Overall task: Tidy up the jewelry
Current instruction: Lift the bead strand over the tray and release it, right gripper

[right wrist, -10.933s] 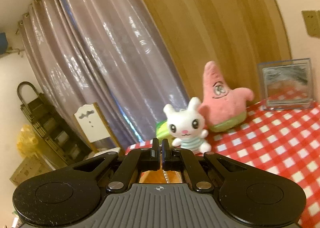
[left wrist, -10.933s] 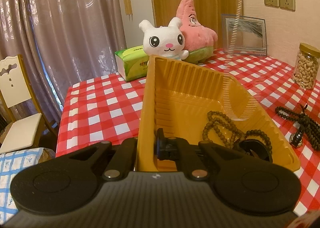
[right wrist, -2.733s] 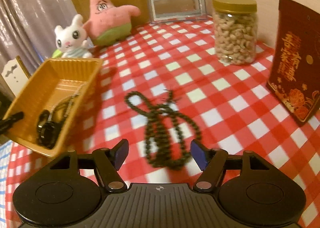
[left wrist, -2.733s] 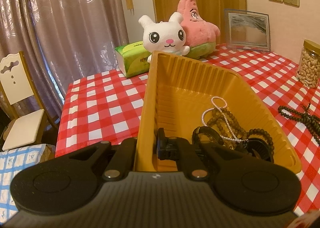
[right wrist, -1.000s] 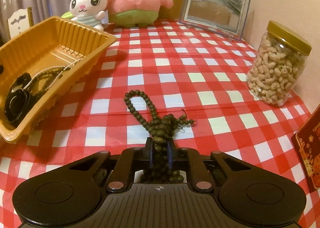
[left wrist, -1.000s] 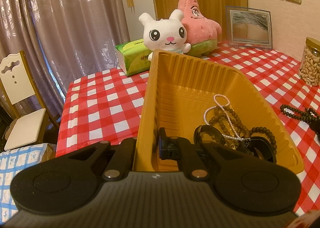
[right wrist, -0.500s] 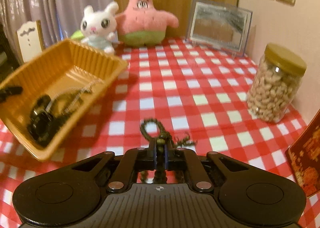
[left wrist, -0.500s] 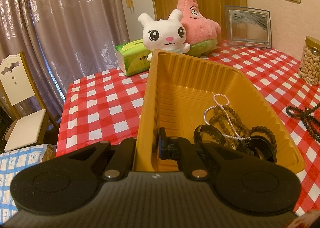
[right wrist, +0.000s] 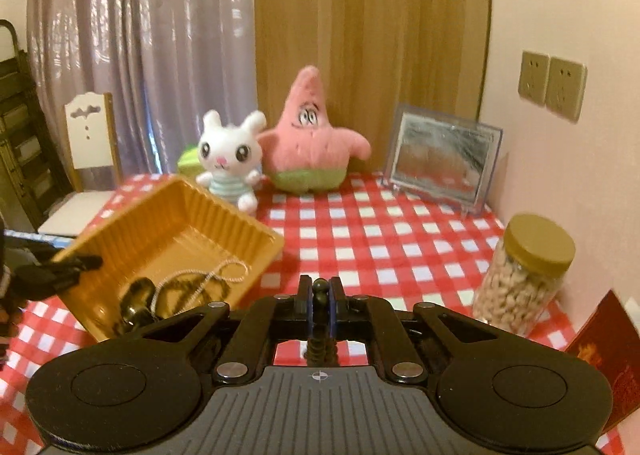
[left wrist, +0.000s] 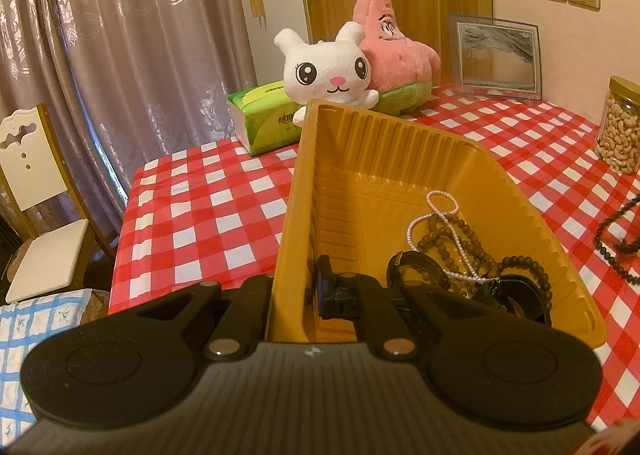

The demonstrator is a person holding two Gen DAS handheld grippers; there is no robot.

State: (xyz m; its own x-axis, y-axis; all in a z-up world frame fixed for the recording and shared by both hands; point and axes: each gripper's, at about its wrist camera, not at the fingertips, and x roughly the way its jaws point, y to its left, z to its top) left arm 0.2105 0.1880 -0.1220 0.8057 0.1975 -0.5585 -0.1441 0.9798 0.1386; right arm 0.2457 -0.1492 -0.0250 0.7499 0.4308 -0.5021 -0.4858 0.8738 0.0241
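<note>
My right gripper (right wrist: 320,287) is shut on a dark bead necklace (right wrist: 320,286). One bead shows between the fingertips and the rest of the strand hangs below them, above the checked tablecloth. In the left wrist view the same dark bead necklace (left wrist: 616,231) hangs at the right edge. My left gripper (left wrist: 294,295) is shut on the near wall of the yellow tray (left wrist: 360,159), one finger outside and one inside. In the tray lie a pearl necklace (left wrist: 440,211), a brown bead strand (left wrist: 452,239) and a black watch (left wrist: 416,267). The yellow tray (right wrist: 180,215) sits left of my right gripper.
At the back of the table stand a white plush rabbit (right wrist: 230,159), a pink star plush (right wrist: 308,143), a green tissue pack (left wrist: 264,115) and a picture frame (right wrist: 440,159). A jar of nuts (right wrist: 520,279) and a red box (right wrist: 608,355) are at the right. A chair (left wrist: 36,191) stands left of the table.
My right gripper has risen with the dark bead necklace, lifting it off the tablecloth, and now points less steeply down. The left gripper and the tray have stayed where they were.
</note>
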